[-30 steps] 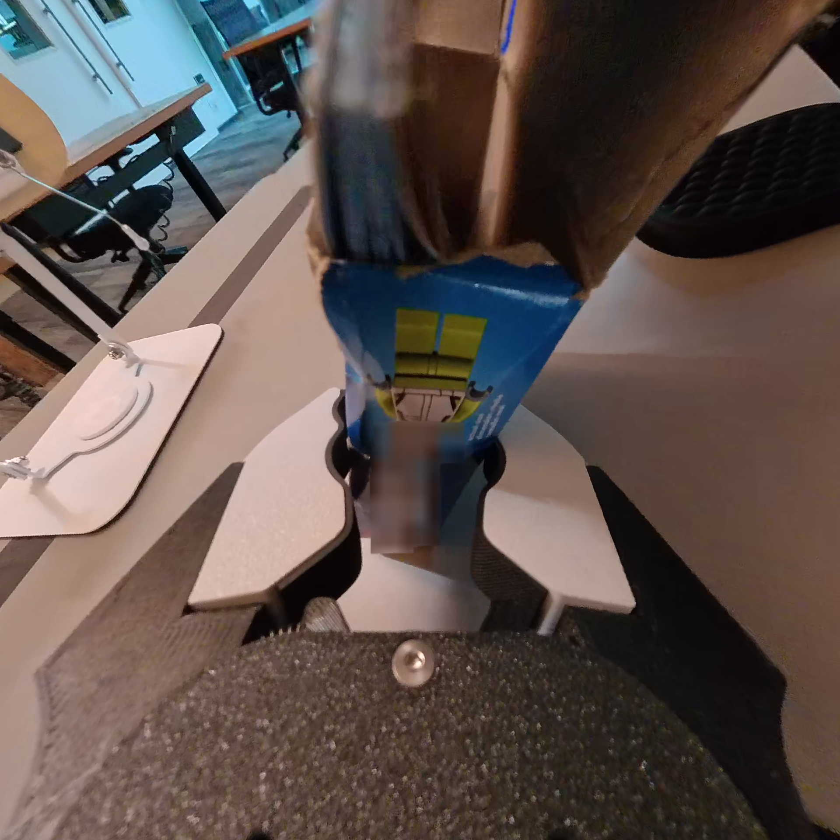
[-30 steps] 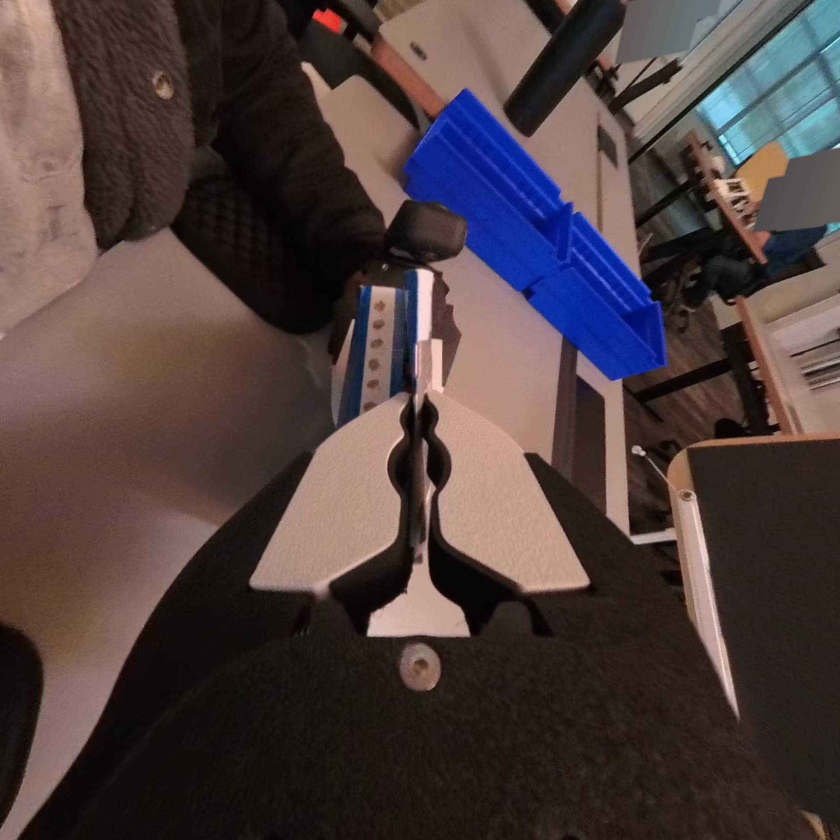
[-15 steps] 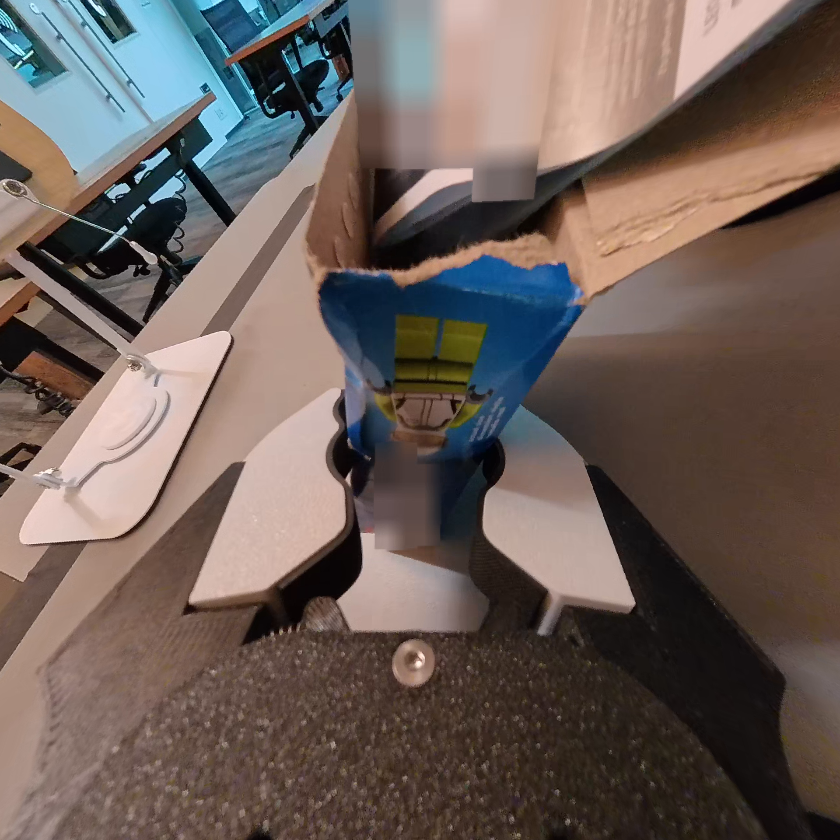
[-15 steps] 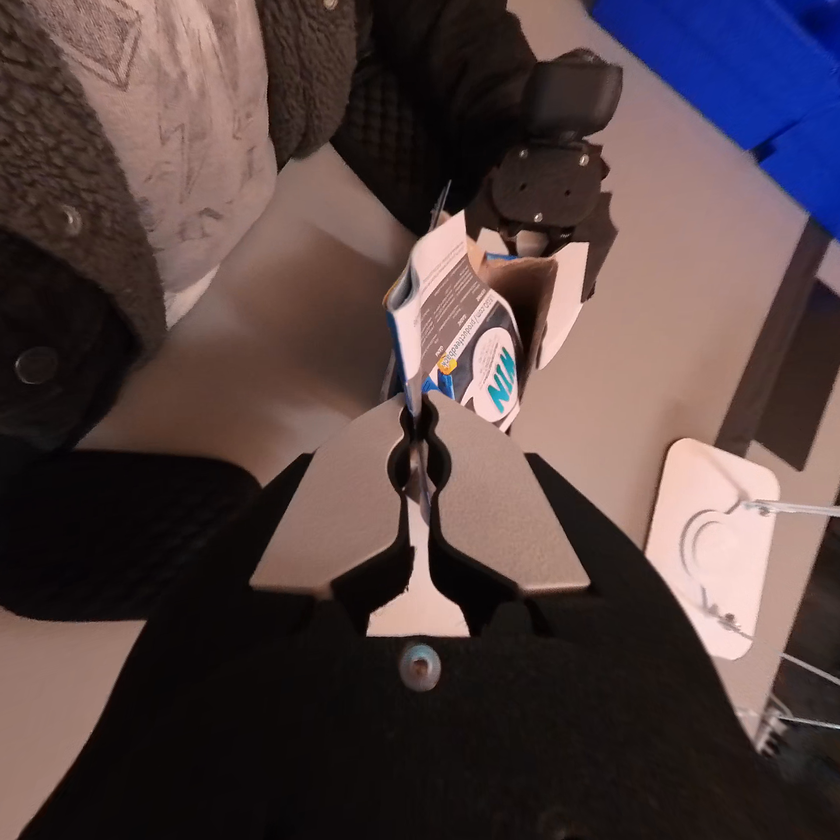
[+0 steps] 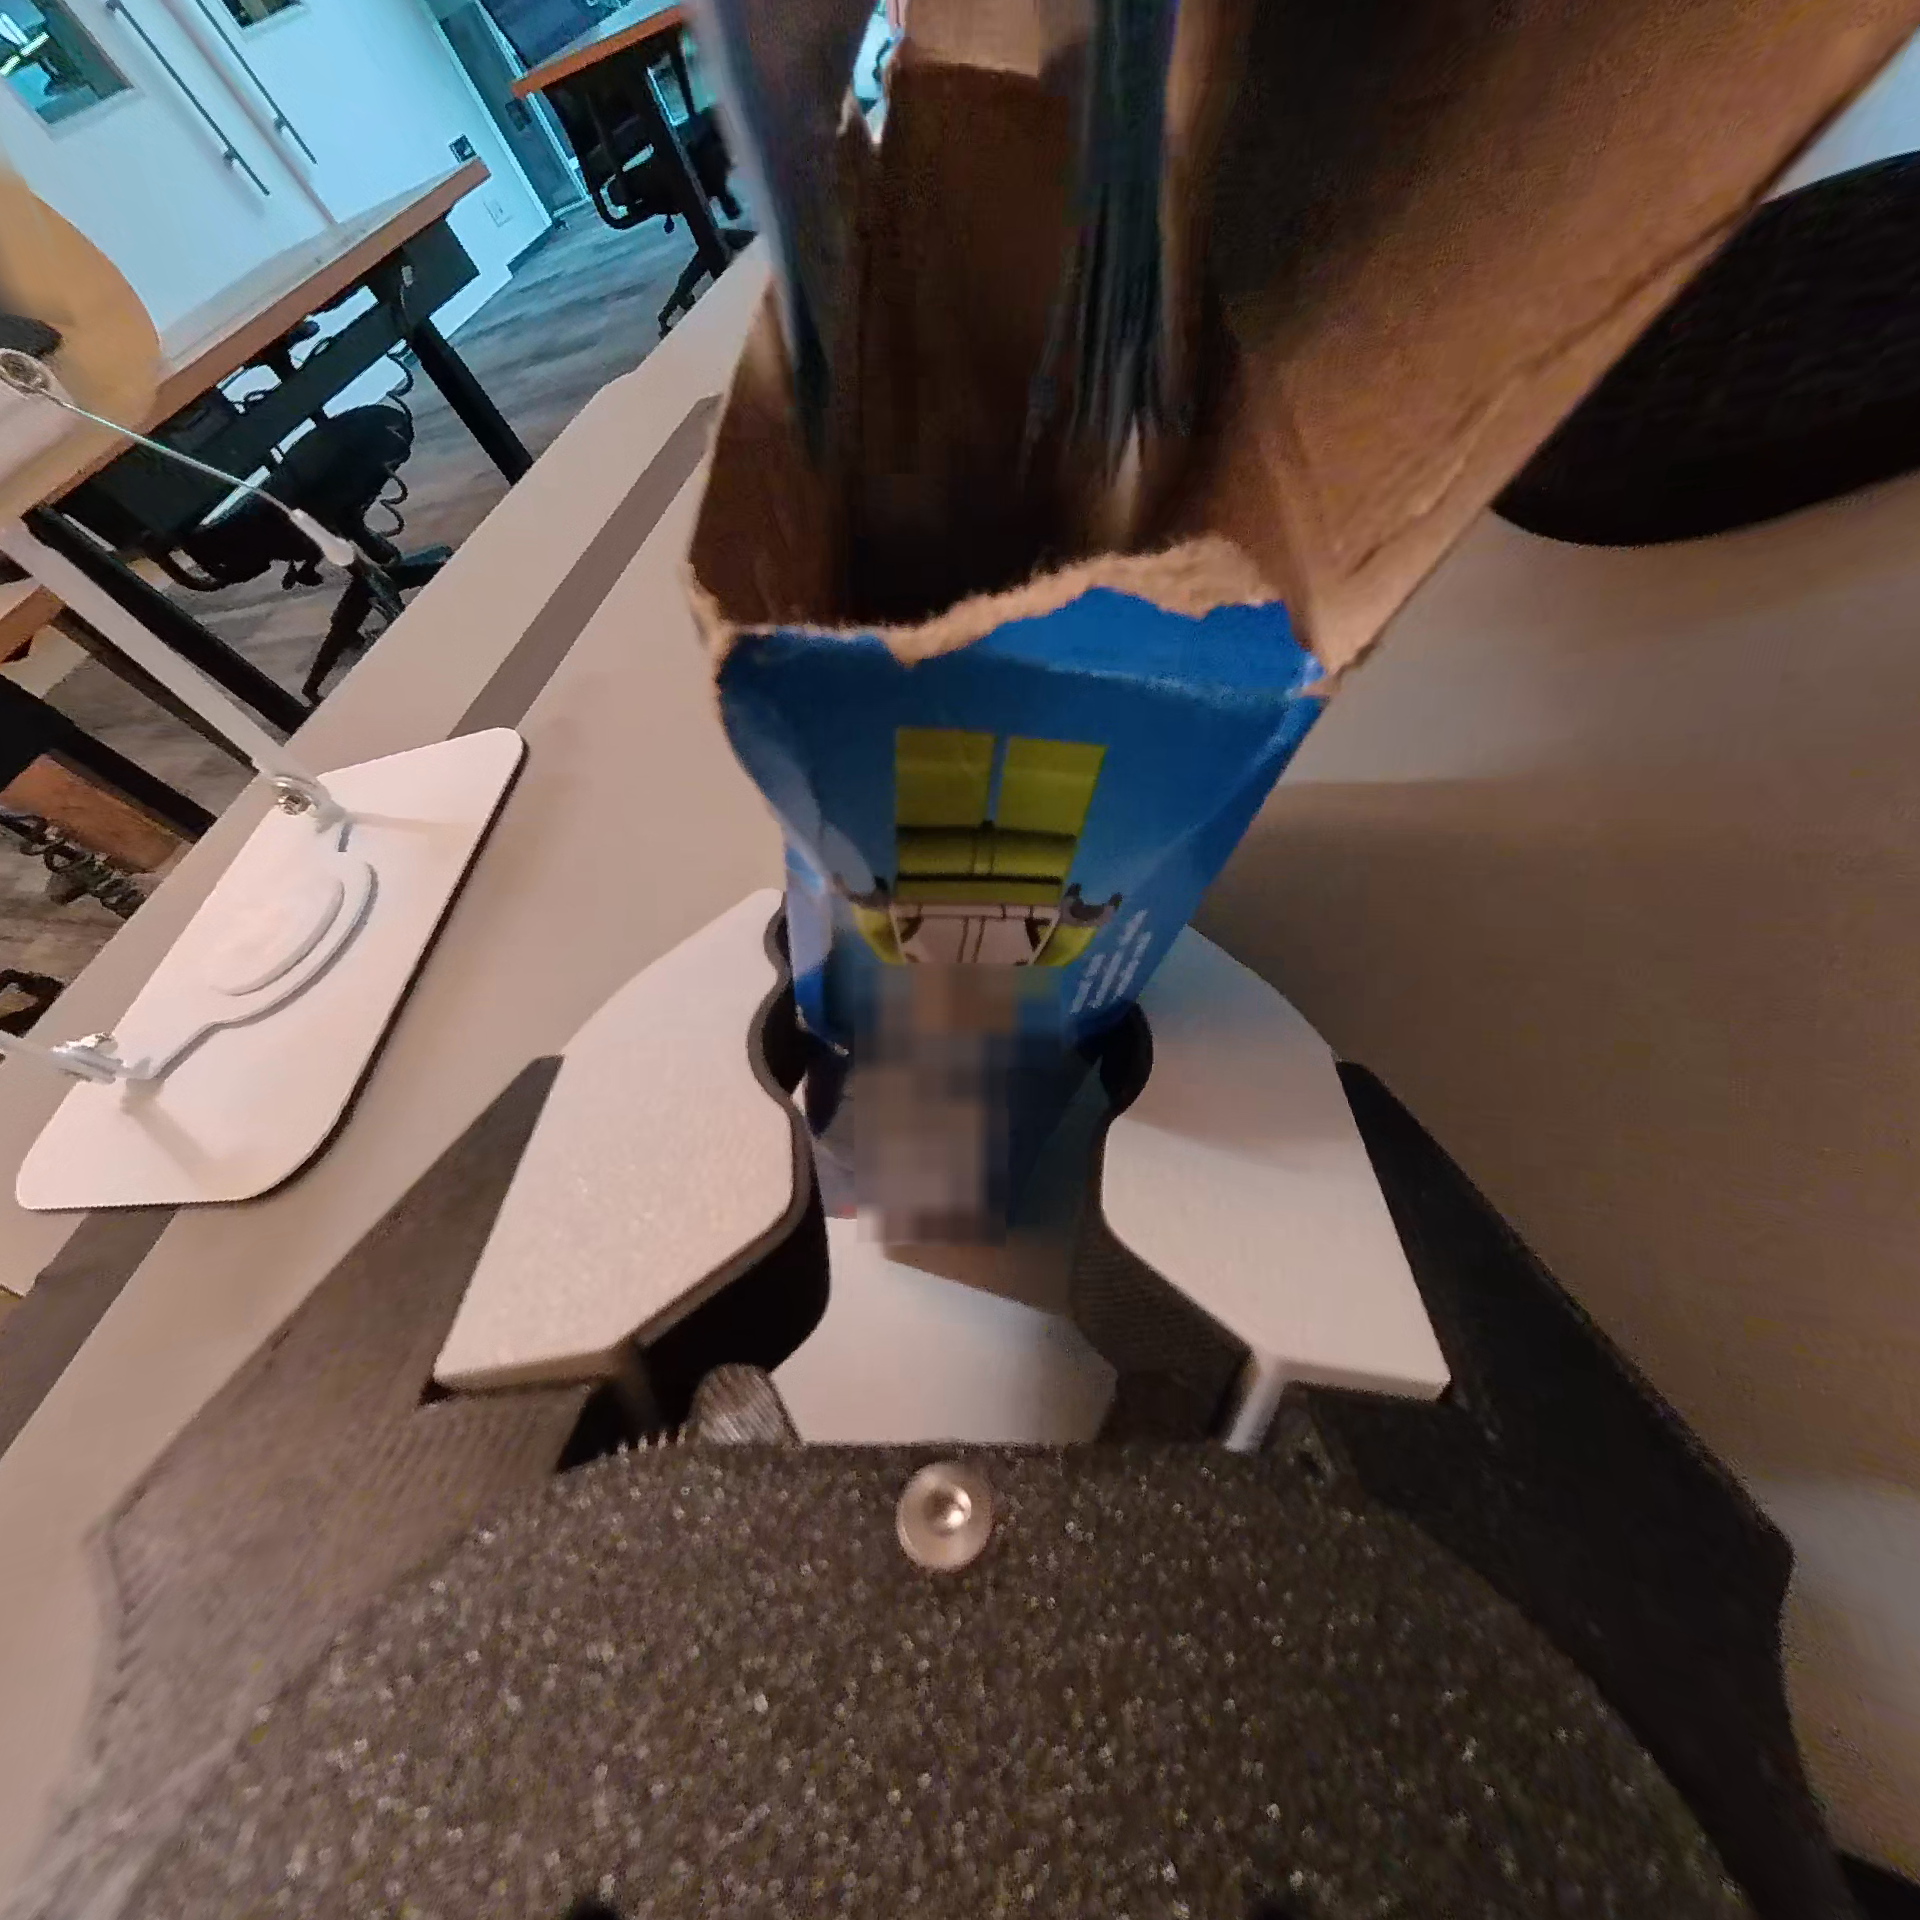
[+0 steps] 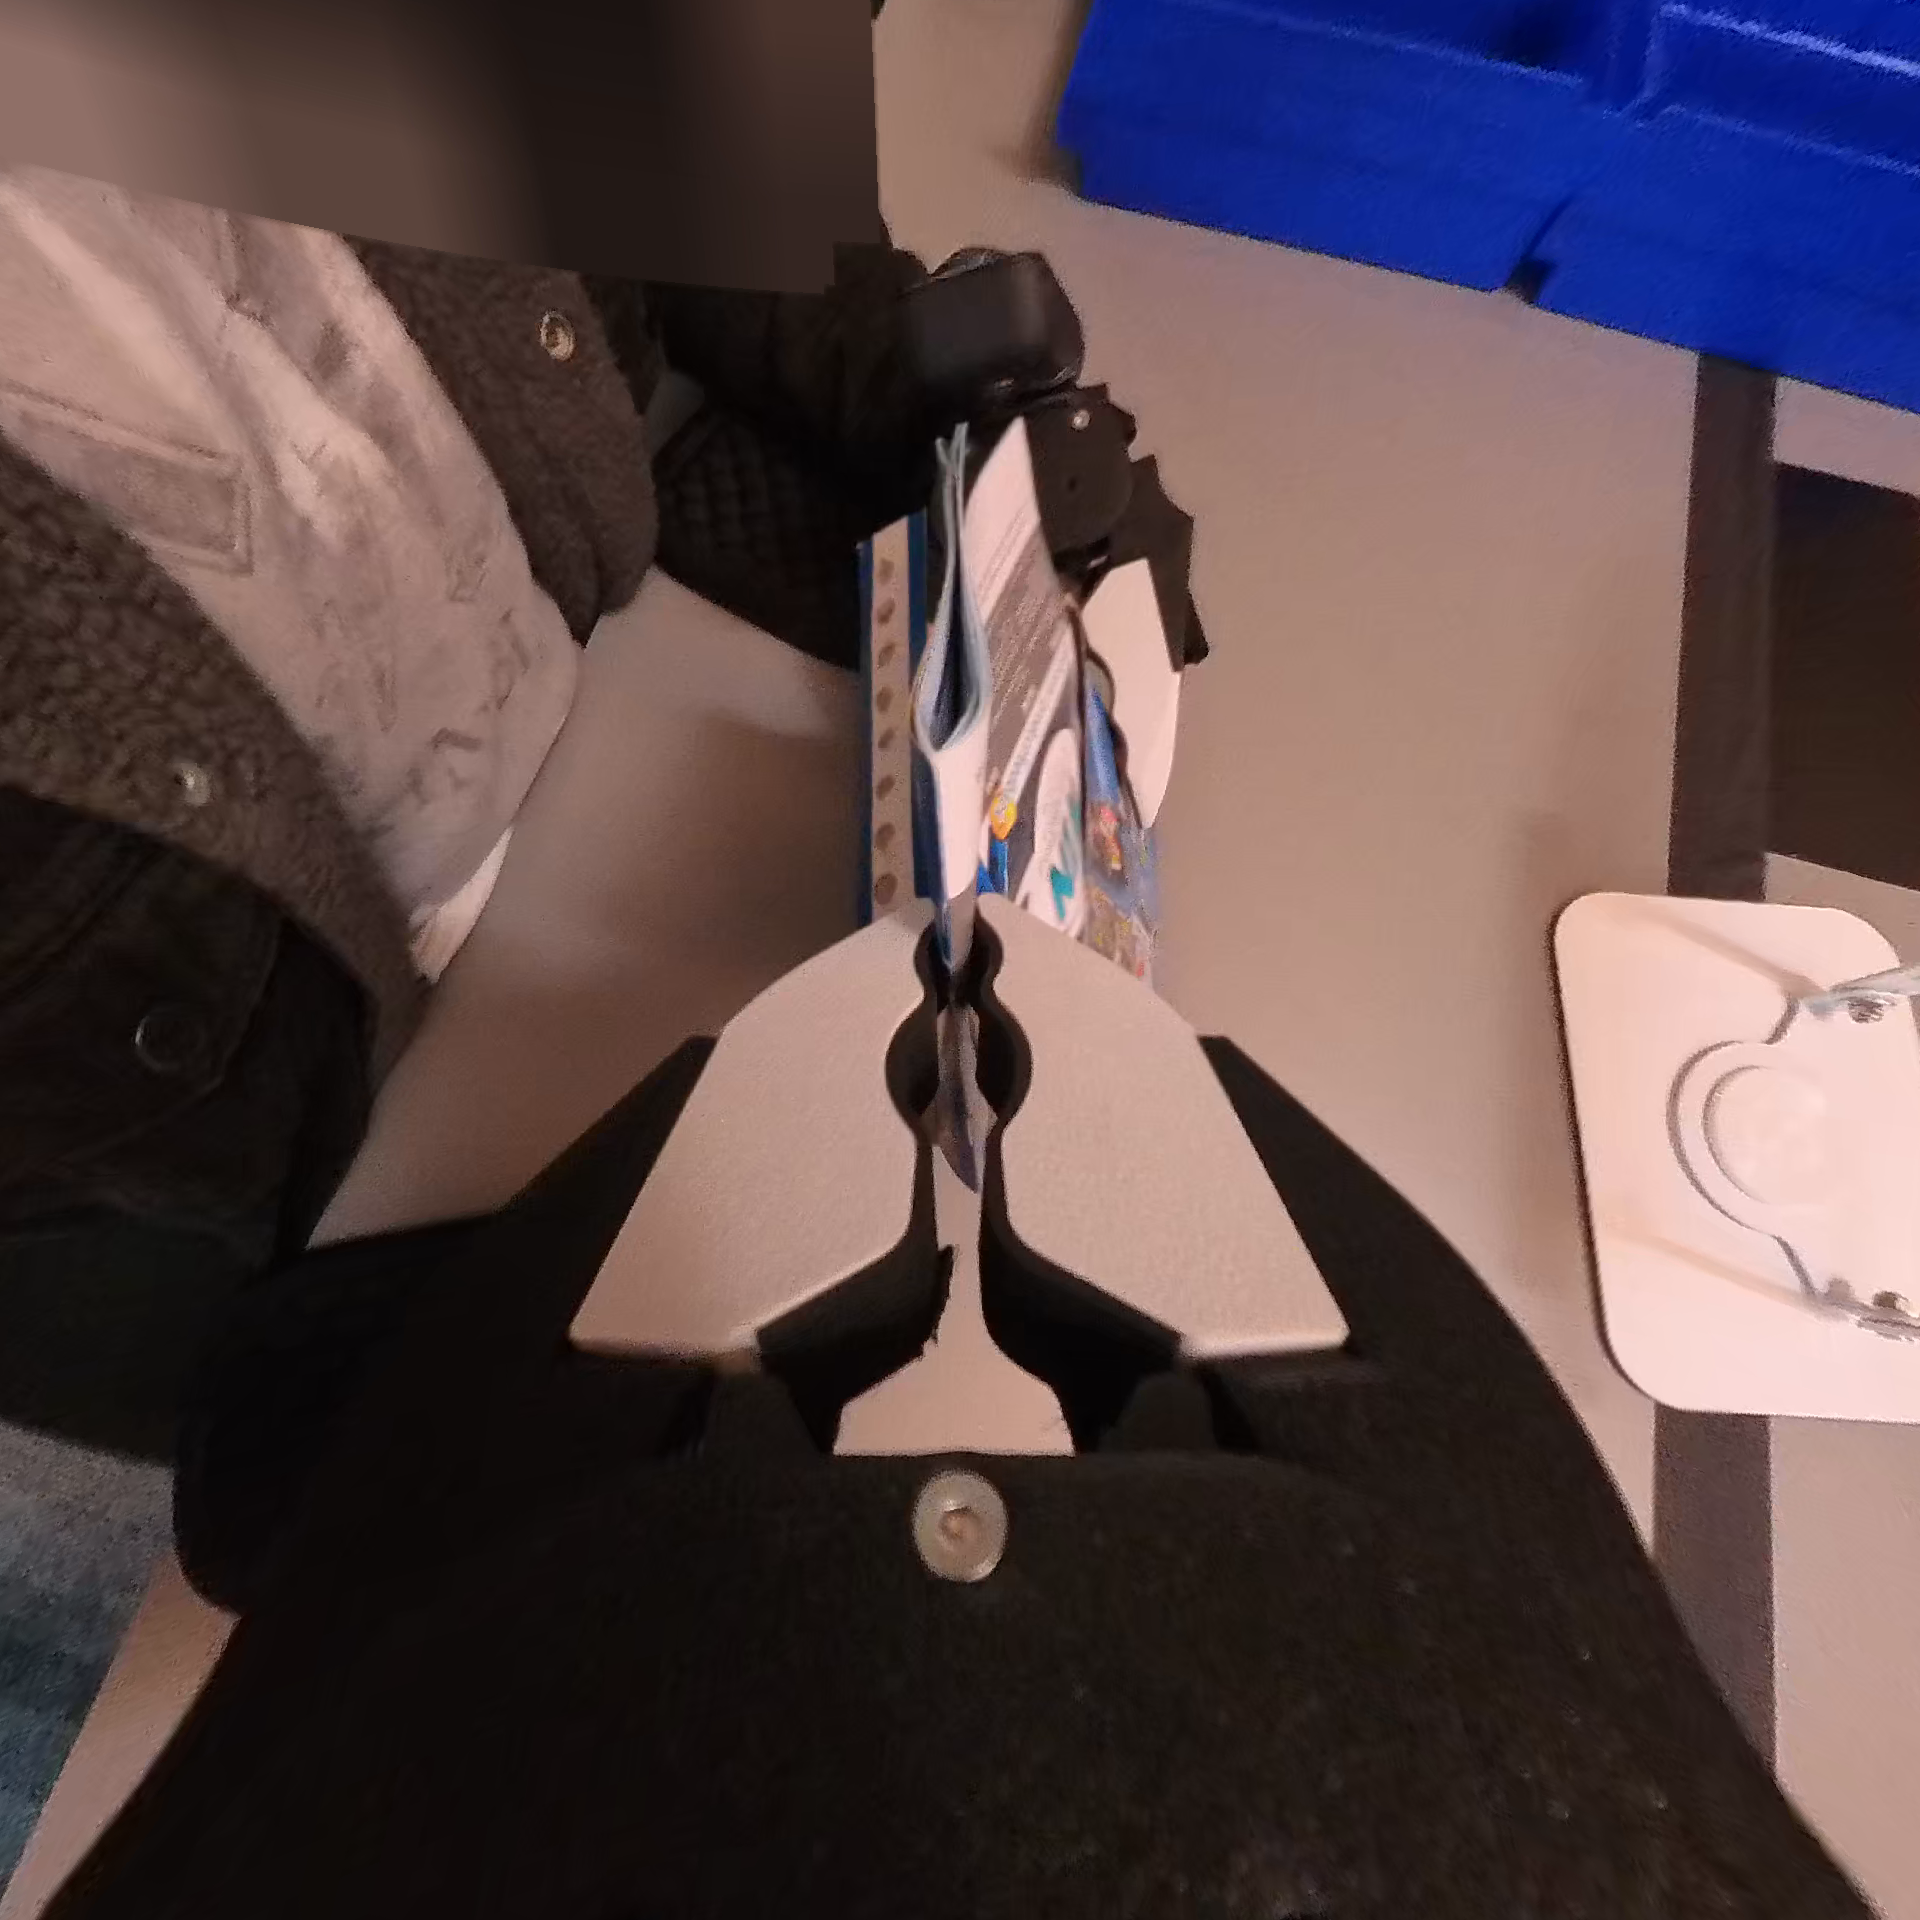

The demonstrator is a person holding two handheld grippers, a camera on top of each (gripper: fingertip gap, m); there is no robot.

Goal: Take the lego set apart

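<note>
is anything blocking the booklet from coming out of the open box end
Nothing visible does. The left gripper clamps the blue box at its lower end; its torn top end is open. The right gripper pinches the booklet, with only bare table around.

Blue cardboard box, top torn open, brown inside showing, held above grey table. Folded printed booklet sticking out of box mouth.
</note>
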